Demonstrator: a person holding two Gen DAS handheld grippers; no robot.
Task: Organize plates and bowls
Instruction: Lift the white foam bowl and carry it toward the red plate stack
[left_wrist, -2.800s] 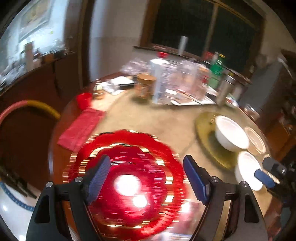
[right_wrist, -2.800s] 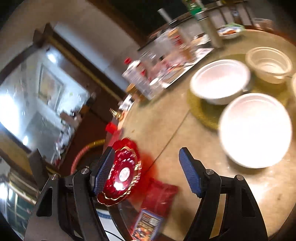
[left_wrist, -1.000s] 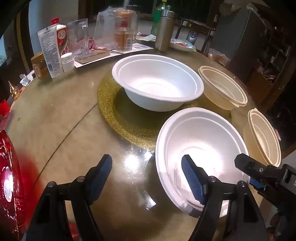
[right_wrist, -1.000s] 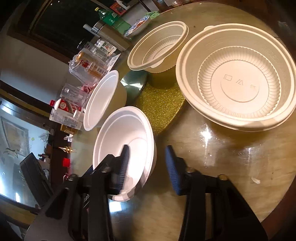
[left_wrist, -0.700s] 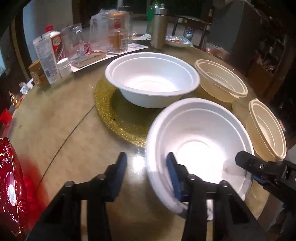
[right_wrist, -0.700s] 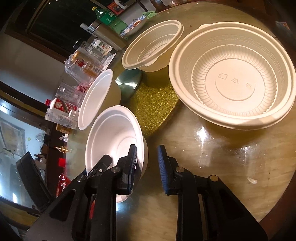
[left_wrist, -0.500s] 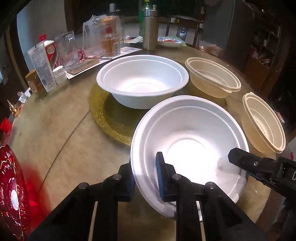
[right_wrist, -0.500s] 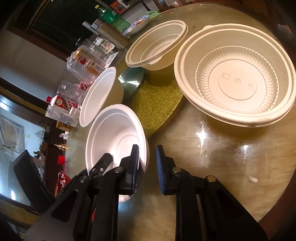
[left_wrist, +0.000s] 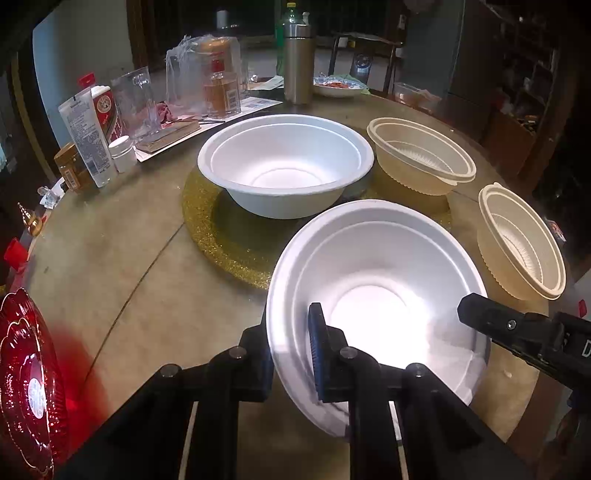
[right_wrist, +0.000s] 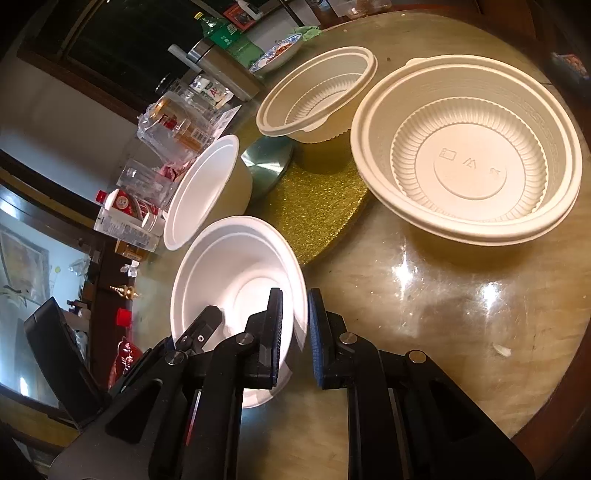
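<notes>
Both hand-held grippers pinch white bowl; red plate L-cam only.

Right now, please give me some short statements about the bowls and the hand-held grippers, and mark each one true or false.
1. Both hand-held grippers, left and right, clamp the near white bowl's rim. True.
2. The far white bowl sits on the gold mat. True.
3. The two white bowls are already nested. False: they stand apart.
4. The red plate lies inside a beige bowl. False: it is at the table's left edge.
5. The beige bowls hold food. False: both look empty.
</notes>
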